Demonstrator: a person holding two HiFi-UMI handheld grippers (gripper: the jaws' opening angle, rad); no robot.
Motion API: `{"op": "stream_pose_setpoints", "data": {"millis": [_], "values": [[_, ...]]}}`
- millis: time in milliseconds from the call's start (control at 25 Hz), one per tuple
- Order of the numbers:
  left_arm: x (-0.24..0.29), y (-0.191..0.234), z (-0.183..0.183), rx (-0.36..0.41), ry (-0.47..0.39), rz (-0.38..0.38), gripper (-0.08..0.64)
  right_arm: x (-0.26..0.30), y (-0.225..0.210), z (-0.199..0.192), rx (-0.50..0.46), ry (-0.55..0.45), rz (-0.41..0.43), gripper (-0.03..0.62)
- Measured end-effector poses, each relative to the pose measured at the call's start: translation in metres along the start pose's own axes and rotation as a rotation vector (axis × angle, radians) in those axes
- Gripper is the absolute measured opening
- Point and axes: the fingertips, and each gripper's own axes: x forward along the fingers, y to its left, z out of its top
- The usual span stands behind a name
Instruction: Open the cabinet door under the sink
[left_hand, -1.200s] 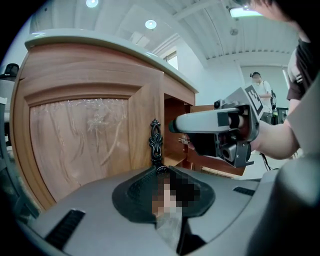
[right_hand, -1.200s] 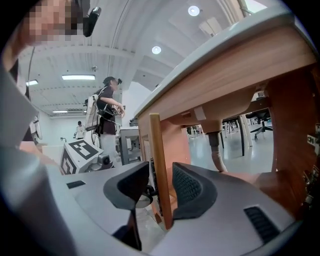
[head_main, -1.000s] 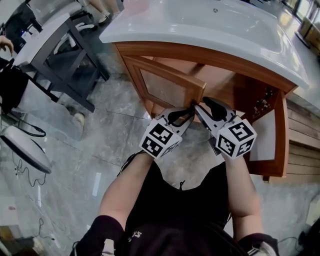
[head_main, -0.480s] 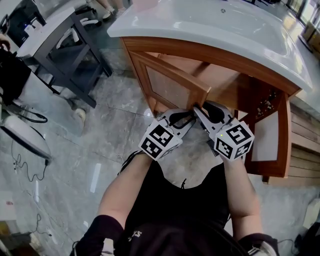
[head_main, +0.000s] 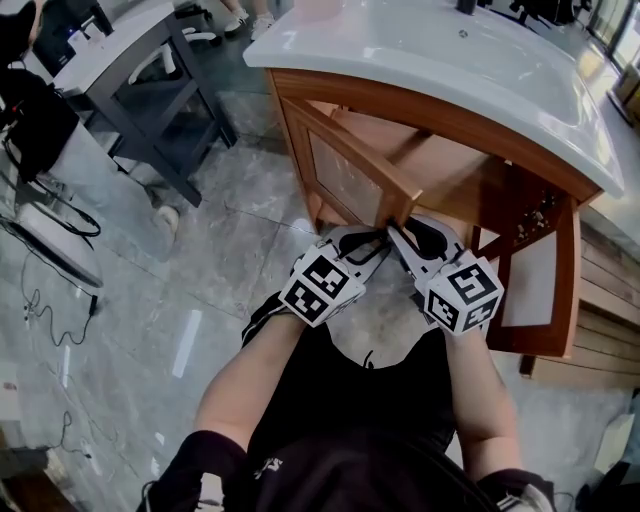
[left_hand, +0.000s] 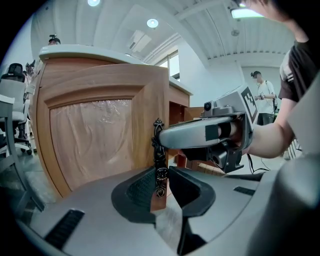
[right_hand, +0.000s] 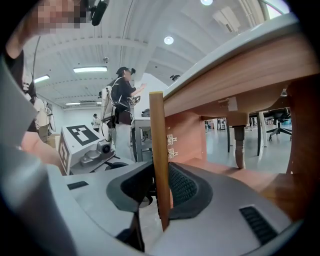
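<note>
Standing ajar at frame centre under the sink (head_main: 480, 70), the cabinet door (head_main: 345, 170): left gripper (left_hand: 162, 182) clamps its ornate handle (left_hand: 158, 150), right gripper (right_hand: 161, 187) jaws have just been closing, pads now on the door's edge

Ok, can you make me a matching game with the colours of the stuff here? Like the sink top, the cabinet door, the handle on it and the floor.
Things:
1. sink top
2. cabinet door
3. door handle
4. floor

Colours:
A. brown wood
B. grey stone
C. shiny white
D. dark, almost black

Right pairs: 1-C, 2-A, 3-D, 4-B
</note>
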Motion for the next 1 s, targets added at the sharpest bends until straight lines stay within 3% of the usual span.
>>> {"op": "stream_pose_setpoints", "data": {"millis": [1000], "values": [[-0.057,-0.002,-0.025,-0.077,0.001,0.0,0.098,0.003,0.066,-0.007,0.035,0.027,0.14,0.107]]}}
